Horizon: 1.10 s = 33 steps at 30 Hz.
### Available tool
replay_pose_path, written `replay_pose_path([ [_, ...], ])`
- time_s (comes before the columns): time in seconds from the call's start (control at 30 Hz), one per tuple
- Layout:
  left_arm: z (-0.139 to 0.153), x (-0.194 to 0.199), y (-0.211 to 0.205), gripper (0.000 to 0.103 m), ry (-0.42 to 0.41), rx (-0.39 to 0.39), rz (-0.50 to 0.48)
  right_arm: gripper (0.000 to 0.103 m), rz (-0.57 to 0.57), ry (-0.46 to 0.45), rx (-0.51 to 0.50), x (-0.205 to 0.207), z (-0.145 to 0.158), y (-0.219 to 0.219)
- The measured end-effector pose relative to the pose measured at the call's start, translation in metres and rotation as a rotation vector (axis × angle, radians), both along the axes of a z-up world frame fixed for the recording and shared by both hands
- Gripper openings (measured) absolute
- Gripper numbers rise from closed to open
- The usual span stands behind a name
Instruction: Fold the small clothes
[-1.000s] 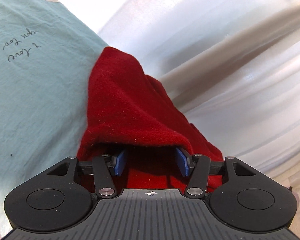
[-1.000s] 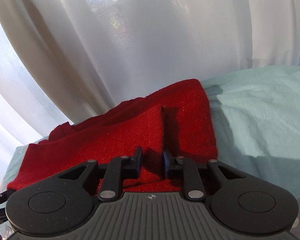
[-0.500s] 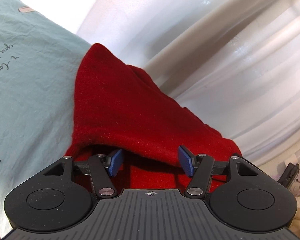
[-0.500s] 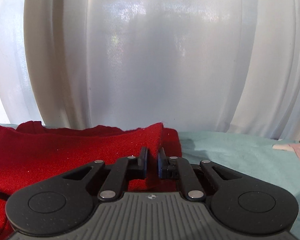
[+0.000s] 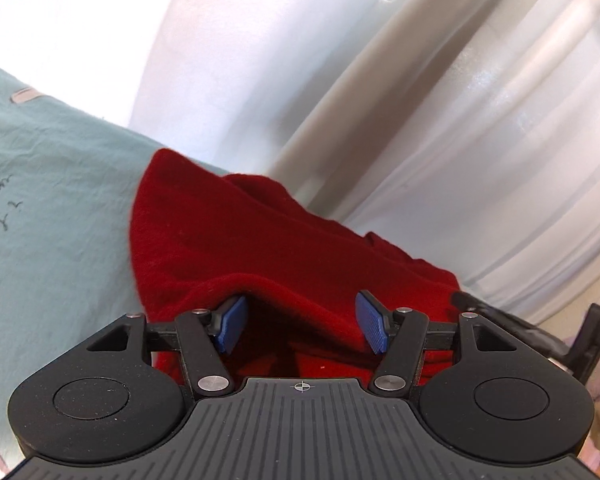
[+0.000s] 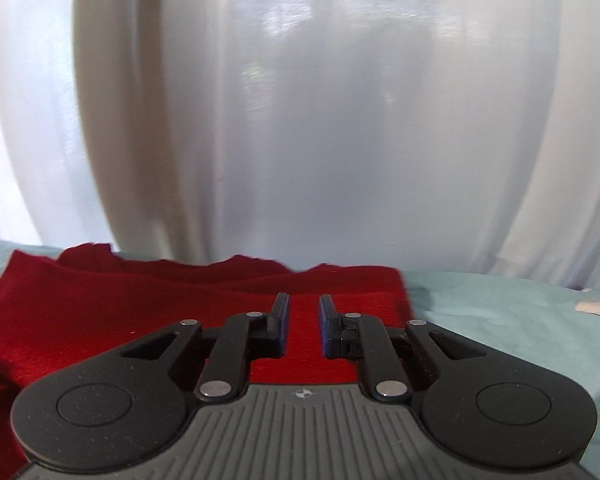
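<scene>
Seen from the left wrist, the left gripper [image 5: 302,322] has its blue pads [image 5: 231,324] spread wide, having opened further within the last second, a fold of the red garment [image 5: 236,236] draped over their tips and pressed by neither, the cloth lying on a pale teal sheet [image 5: 52,216] before white curtains [image 5: 480,152]. From the right wrist, the right gripper [image 6: 303,326] has just parted slightly after closing, a narrow gap between its jaws with nothing gripped, hovering over the same garment [image 6: 100,312], which lies flat on the sheet [image 6: 500,320].
</scene>
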<state>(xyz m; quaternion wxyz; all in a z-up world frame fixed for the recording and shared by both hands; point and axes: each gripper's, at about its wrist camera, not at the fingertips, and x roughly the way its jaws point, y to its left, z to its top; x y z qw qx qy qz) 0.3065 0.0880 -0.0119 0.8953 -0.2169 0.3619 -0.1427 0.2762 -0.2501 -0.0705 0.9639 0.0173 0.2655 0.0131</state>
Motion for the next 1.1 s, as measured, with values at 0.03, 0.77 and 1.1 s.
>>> replay_pose_path([
  [0.03, 0.004, 0.0, -0.006, 0.066, -0.011, -0.008, -0.041, 0.013, 0.051, 0.005, -0.006, 0.003, -0.002, 0.013],
  [0.77, -0.045, 0.02, -0.009, 0.069, -0.028, 0.174, -0.05, 0.0, 0.022, 0.041, 0.09, -0.028, -0.024, -0.038],
  [1.1, -0.046, 0.02, -0.046, 0.08, -0.062, 0.377, -0.073, 0.0, -0.041, 0.083, -0.023, 0.004, -0.026, -0.019],
])
